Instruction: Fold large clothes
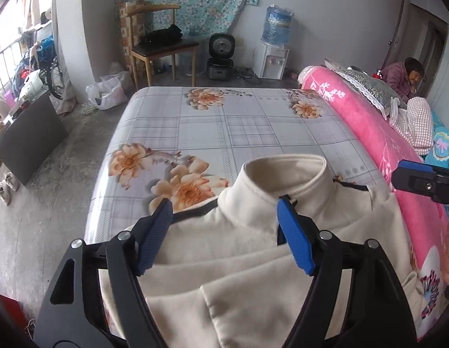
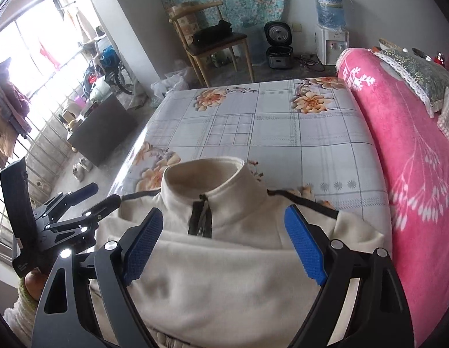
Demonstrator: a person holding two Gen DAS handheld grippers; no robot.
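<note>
On the floor past the bed's far left corner, a white plastic bag [image 1: 107, 94] sags open with something crumpled inside that cannot be made out. Further right along the far wall, one wooden chair [image 1: 163, 49] carries a dark bundle on its seat, one black rice cooker [image 1: 220, 58] stands with its lid raised, and one white water dispenser [image 1: 270, 62] bears a single blue bottle [image 1: 276, 26].

The bed [image 1: 224, 127], under a grey checked sheet with orange flowers, holds one cream fleece top [image 1: 253, 249]. It lies folded at the near edge, its stand-up collar pointing toward the far edge and its short zip partly undone. One pink blanket [image 1: 366, 133] runs along the bed's right edge, with one grey patterned pillow [image 1: 366, 84] on top of it.

There are two grippers. The left gripper [image 1: 227, 232] hangs above the fleece's left shoulder, its blue pads spread wide with nothing between them, touching no cloth. The right gripper [image 2: 224, 240] hangs over the collar and chest, its jaws likewise wide apart and empty. A person in a purple jacket [image 1: 404, 76] sits beyond the pillow.
</note>
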